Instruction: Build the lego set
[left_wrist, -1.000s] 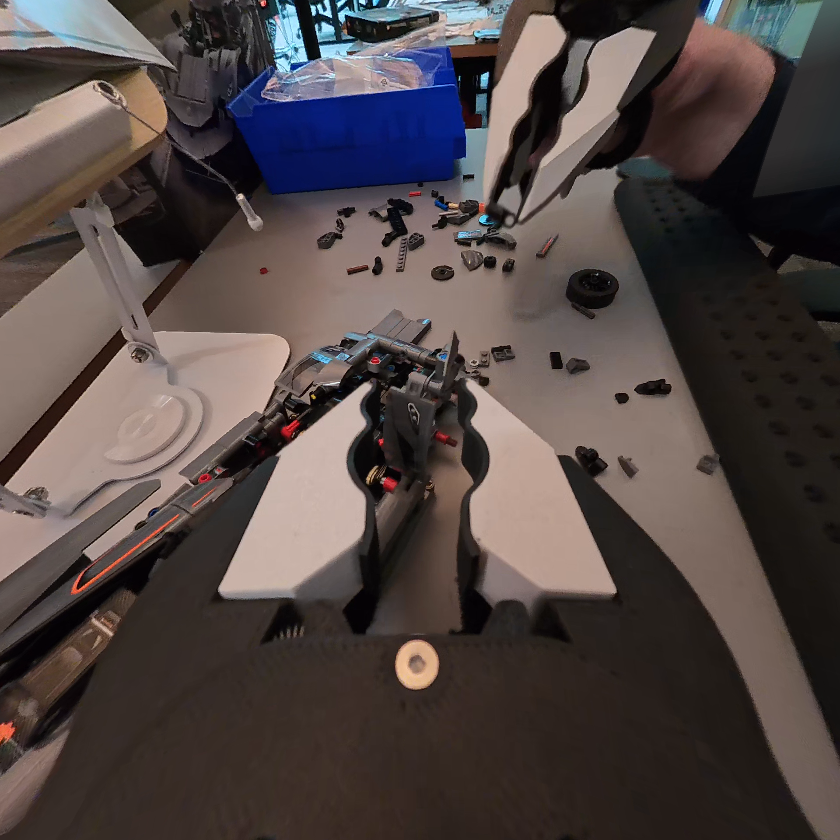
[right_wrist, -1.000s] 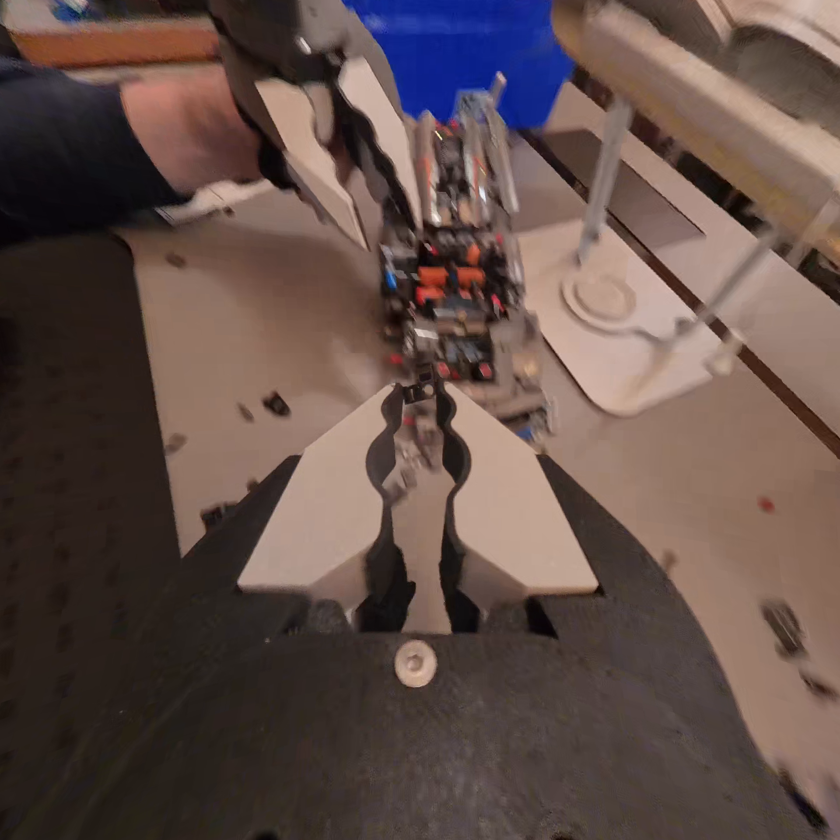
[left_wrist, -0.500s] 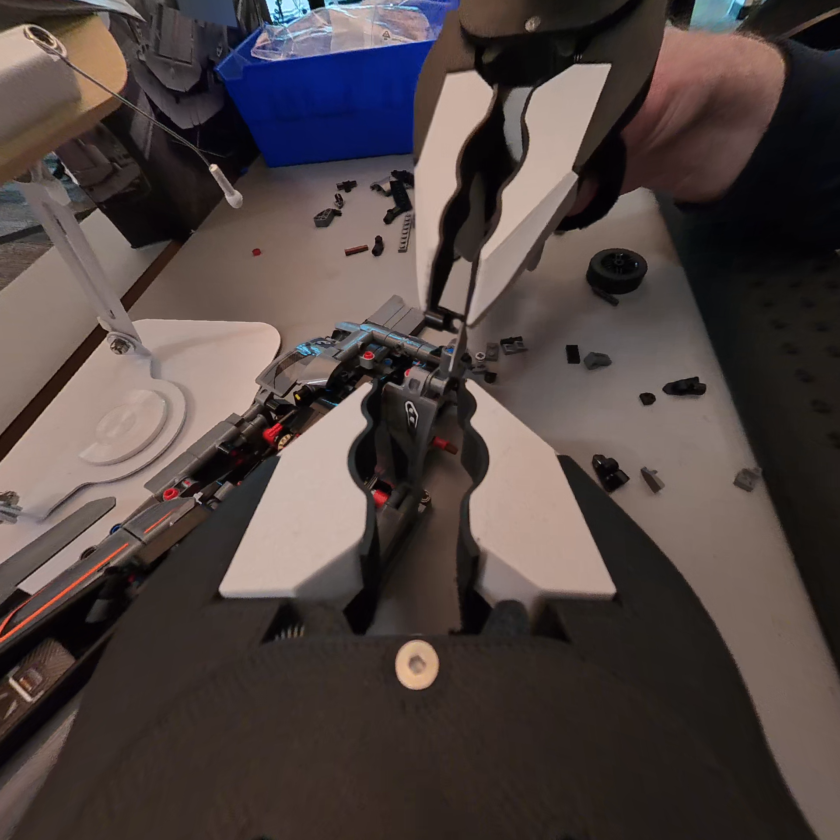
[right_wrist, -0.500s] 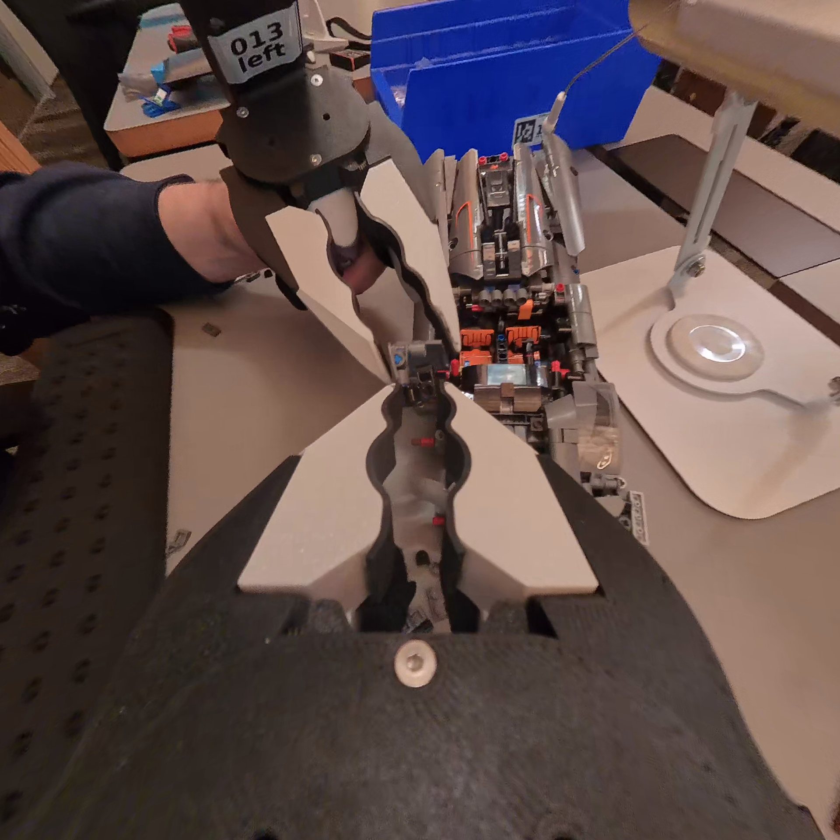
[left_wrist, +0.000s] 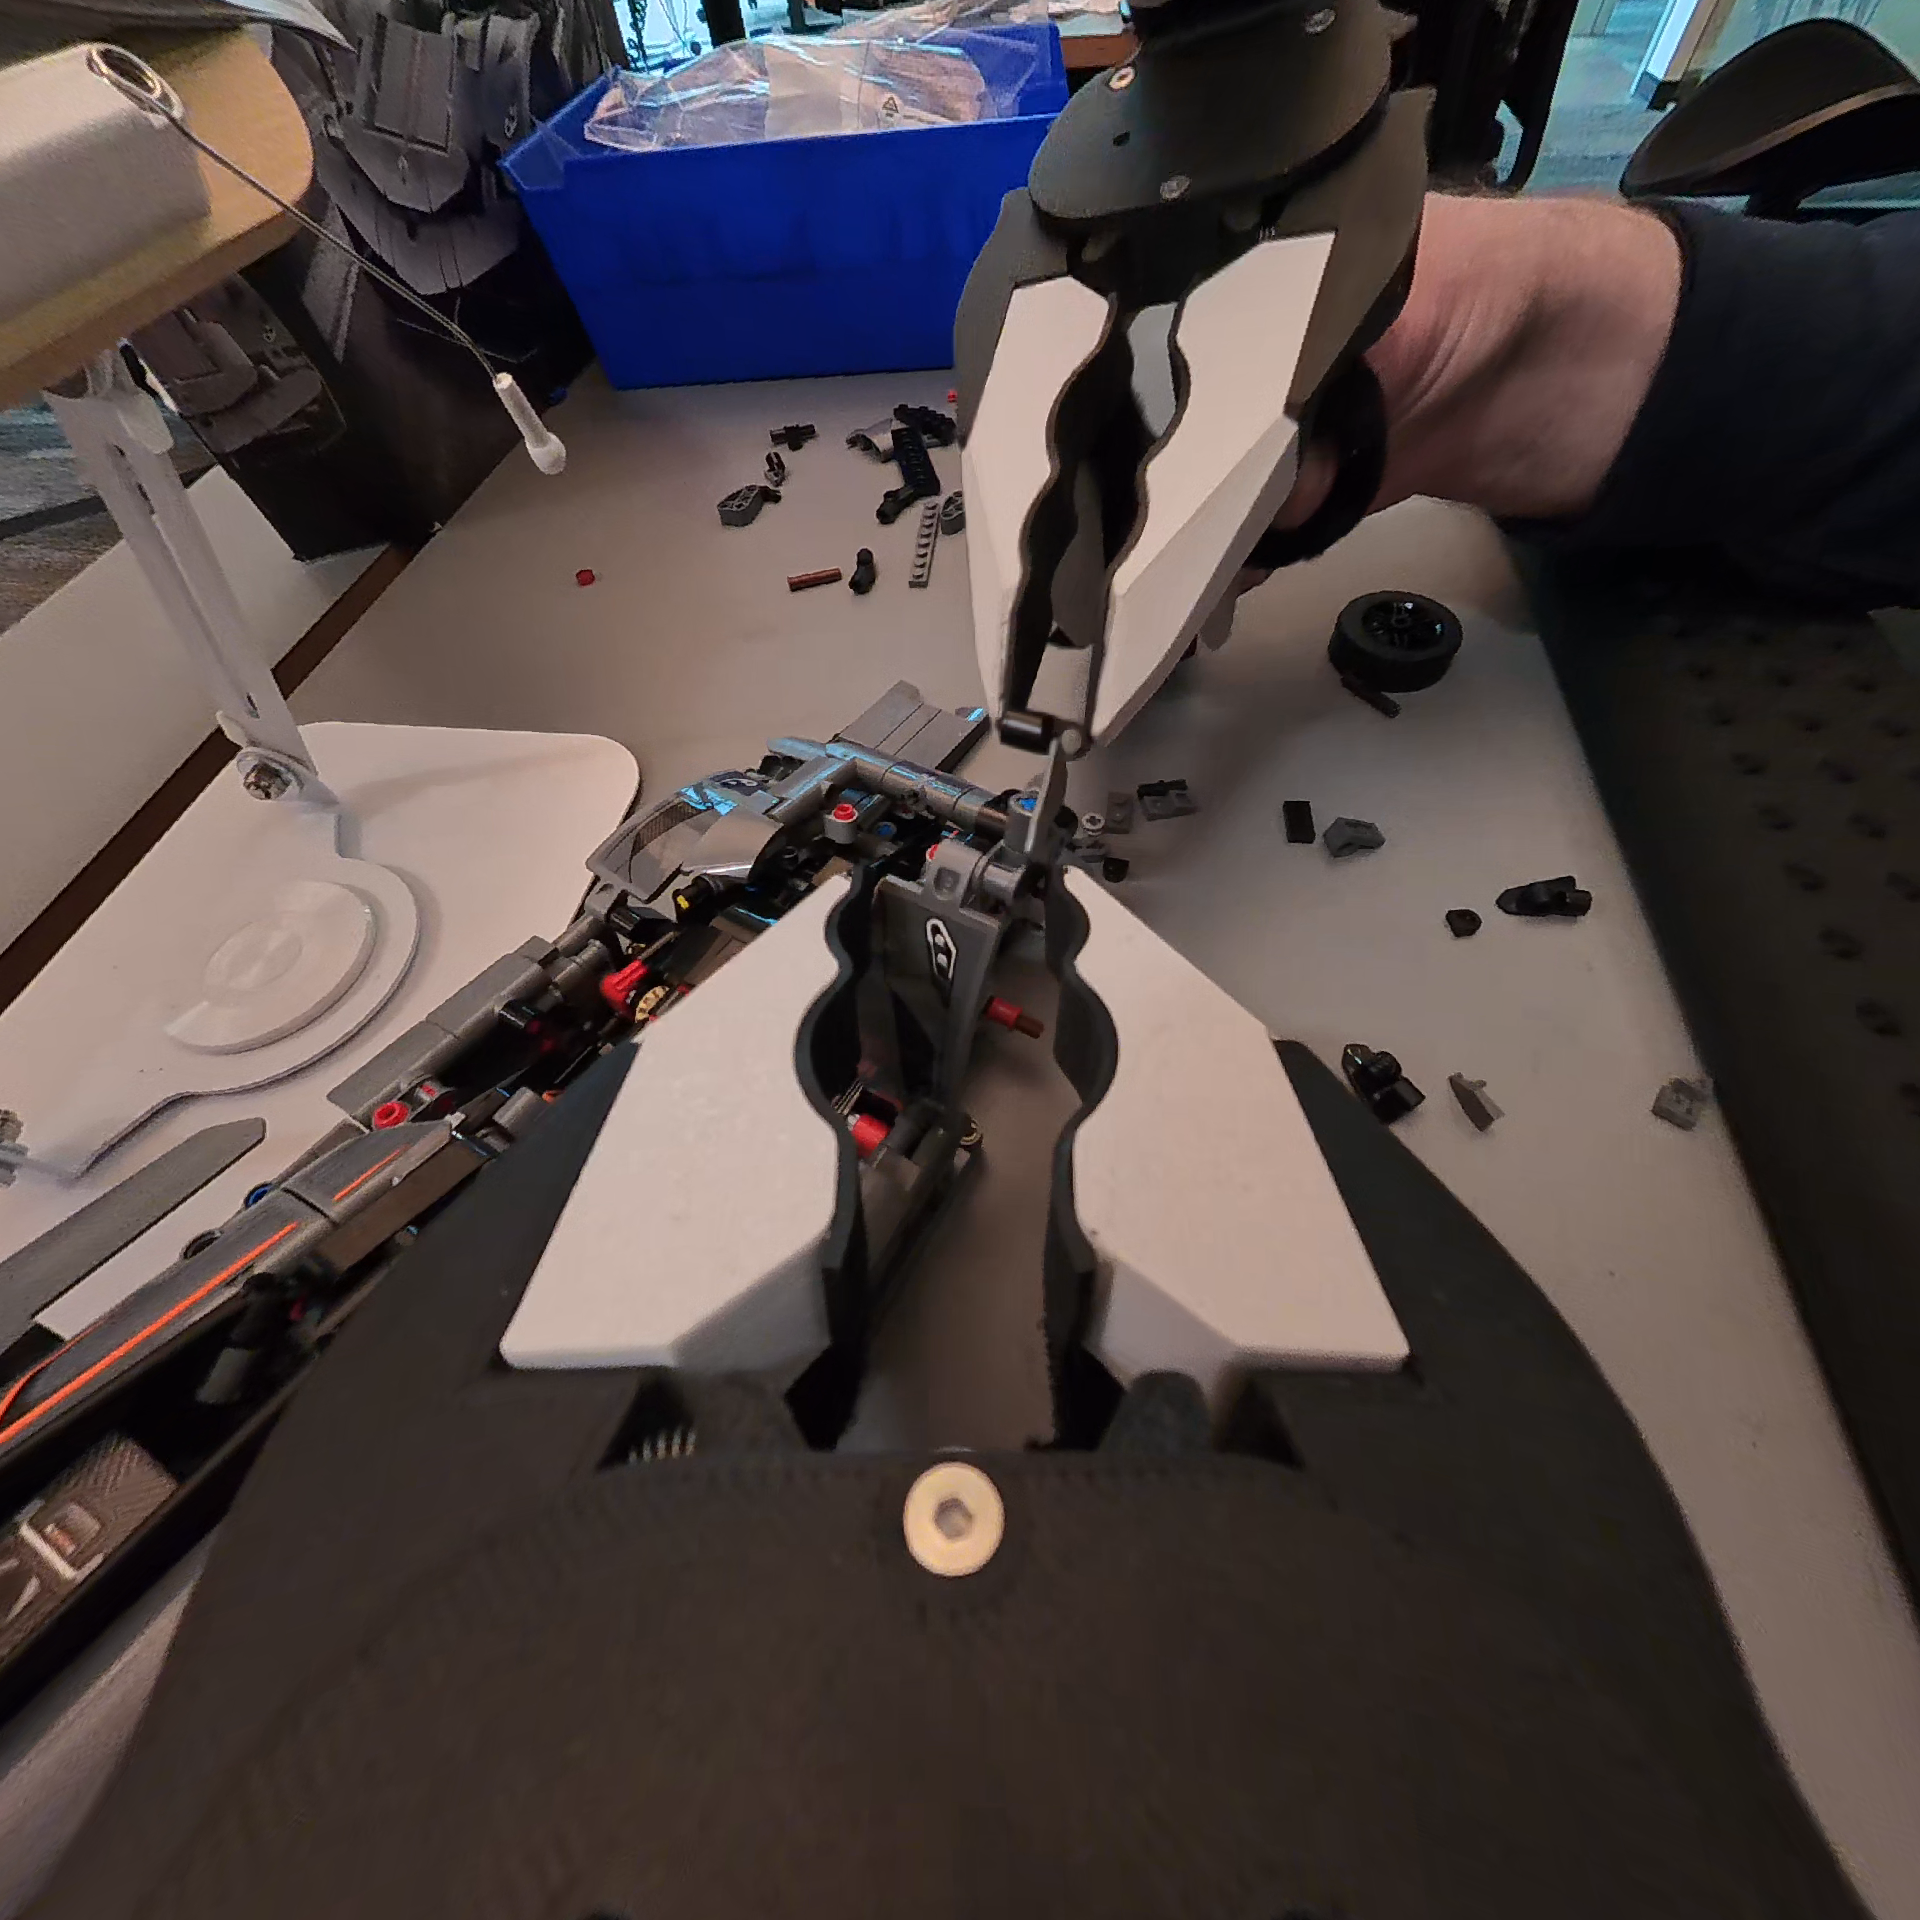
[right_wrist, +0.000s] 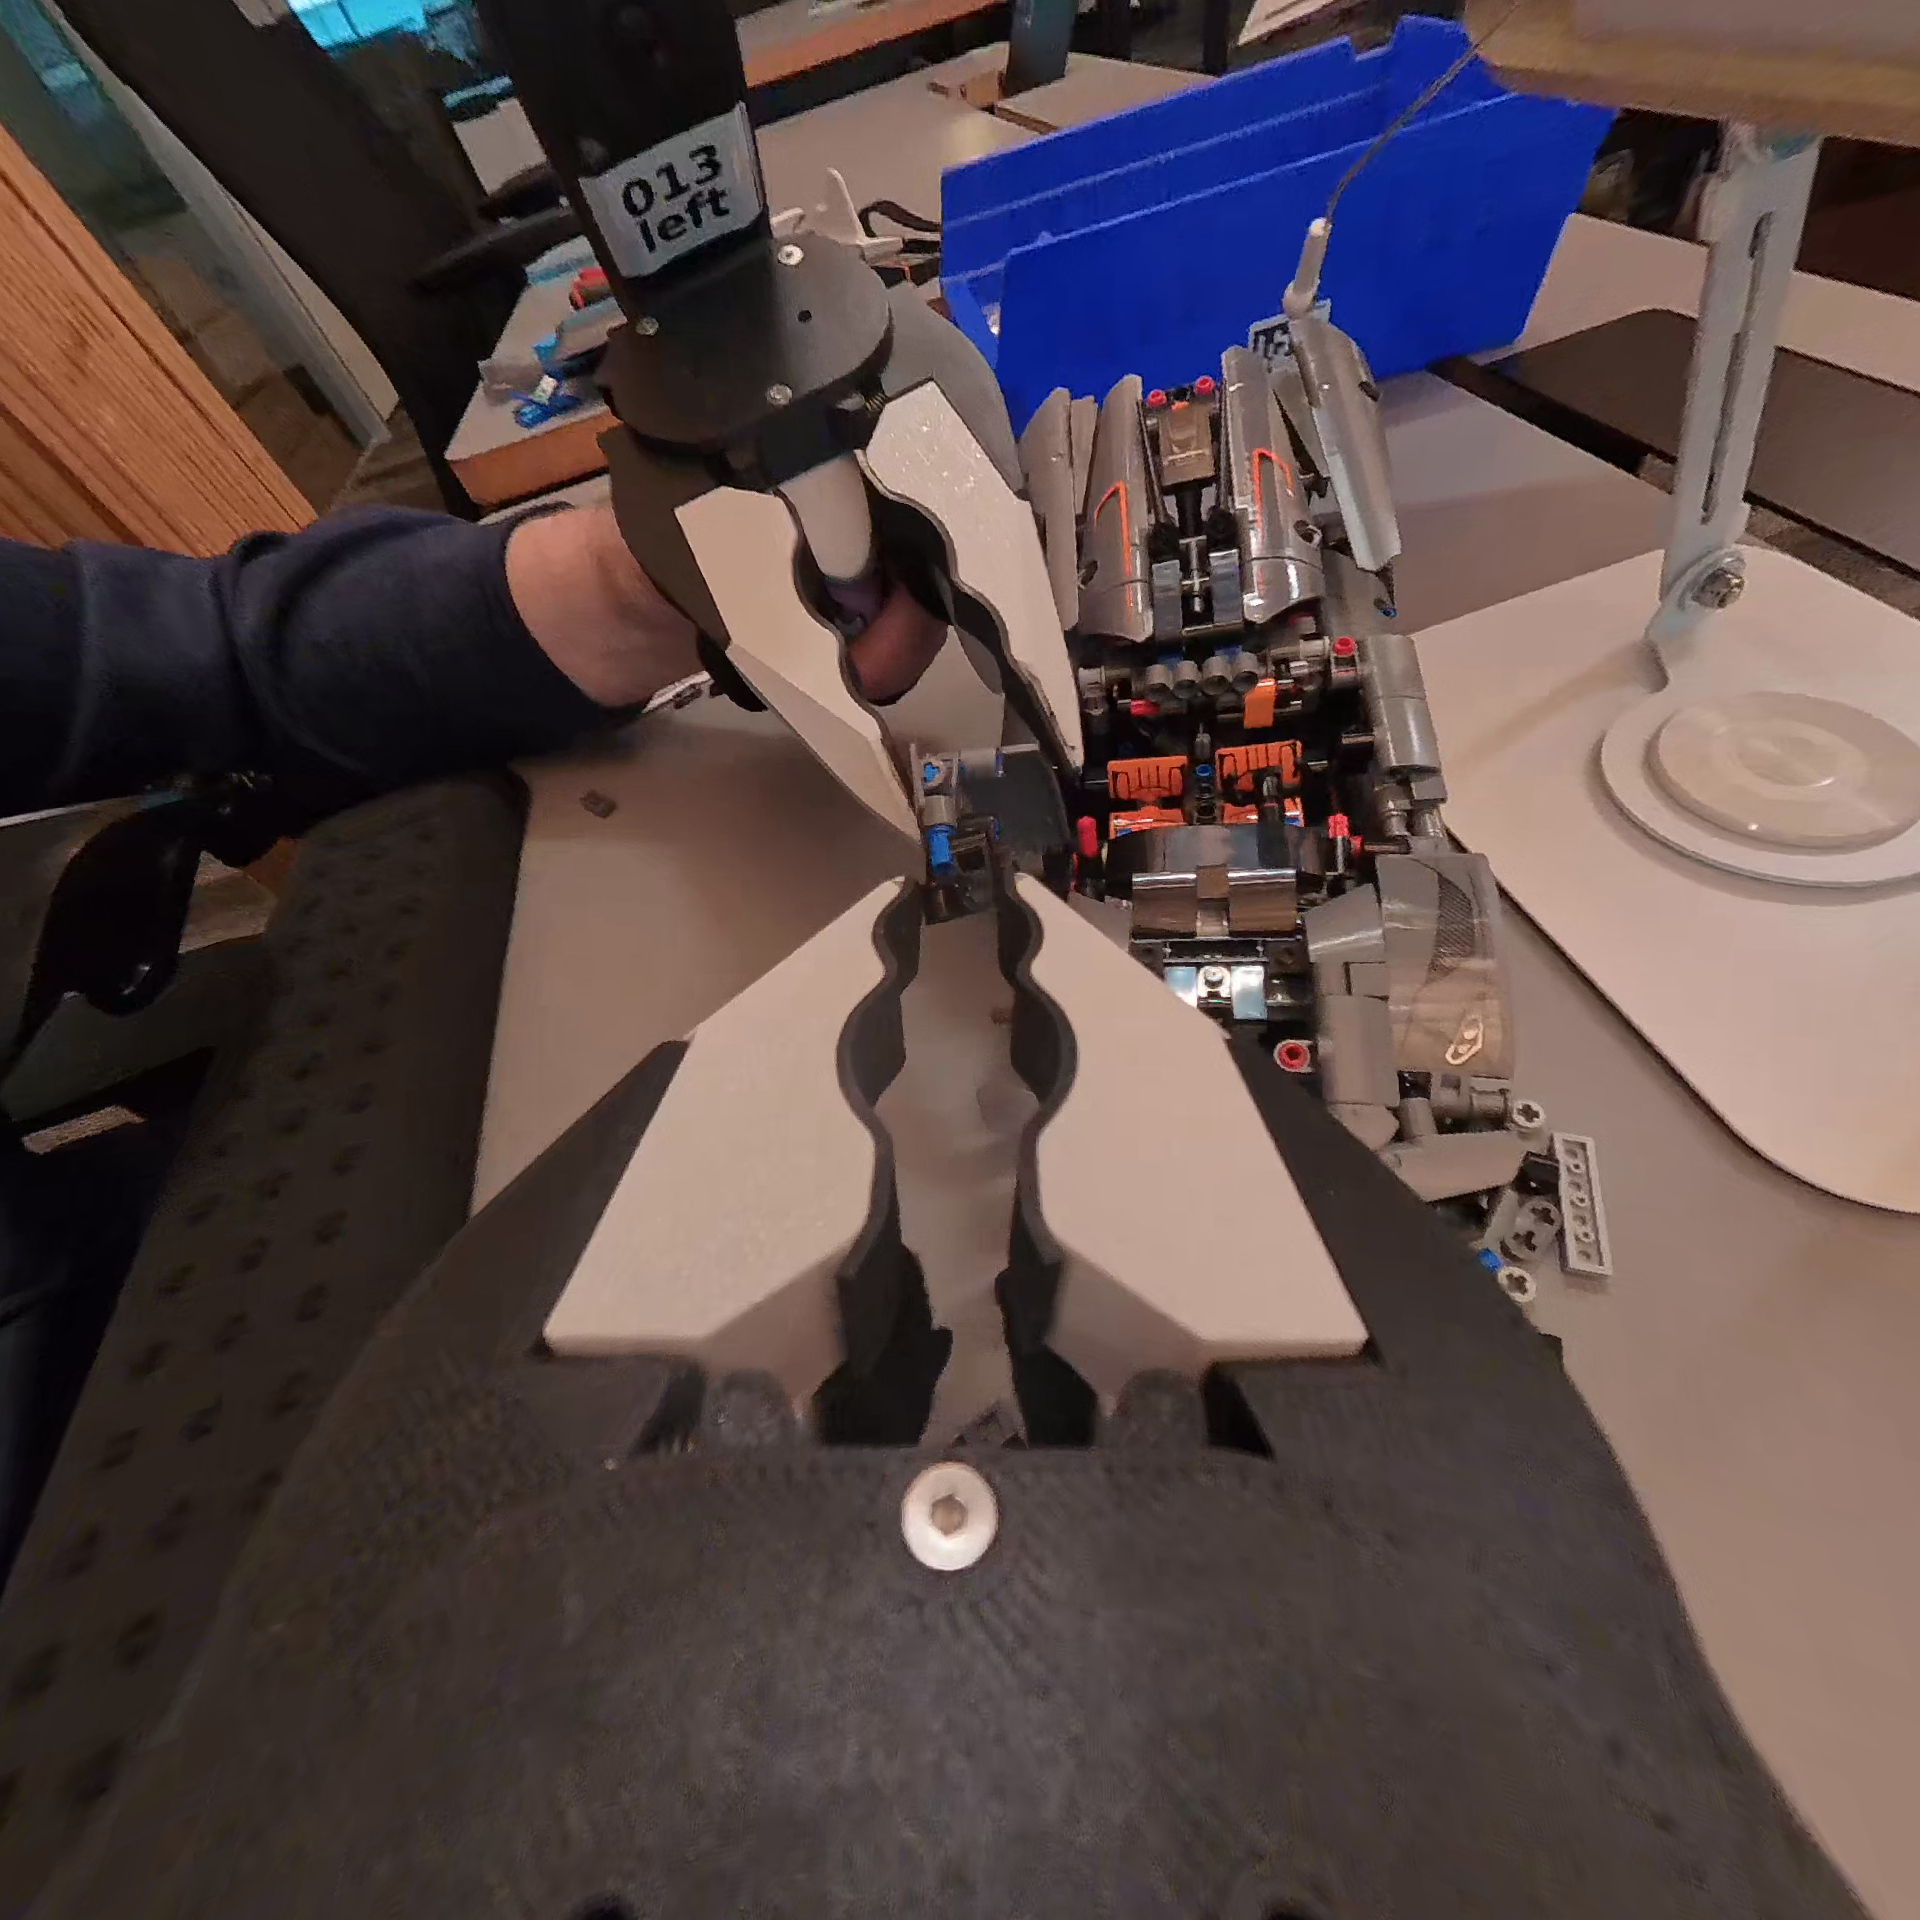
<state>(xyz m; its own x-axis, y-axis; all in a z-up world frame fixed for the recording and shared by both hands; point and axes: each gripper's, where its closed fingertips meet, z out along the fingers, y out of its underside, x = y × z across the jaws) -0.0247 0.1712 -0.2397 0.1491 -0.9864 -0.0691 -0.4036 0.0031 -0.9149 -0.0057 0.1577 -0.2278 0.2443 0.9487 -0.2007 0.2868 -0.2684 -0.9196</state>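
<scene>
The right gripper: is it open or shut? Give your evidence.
Shut: the right gripper pinches a small black piece between its tips.

A white label with dark printed characters sat on the far gripper's black handle; a small tag by the blue bin was unreadable

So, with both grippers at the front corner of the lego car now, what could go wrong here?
1. The right gripper pinches a small black piece only at its fingertips; it may slip or twist when pressed onto the grey fin.
2. The left gripper holds the lego car by one corner panel, so pressing down could tilt the car or detach that panel.
3. A dropped piece could get lost among the loose parts.
</scene>
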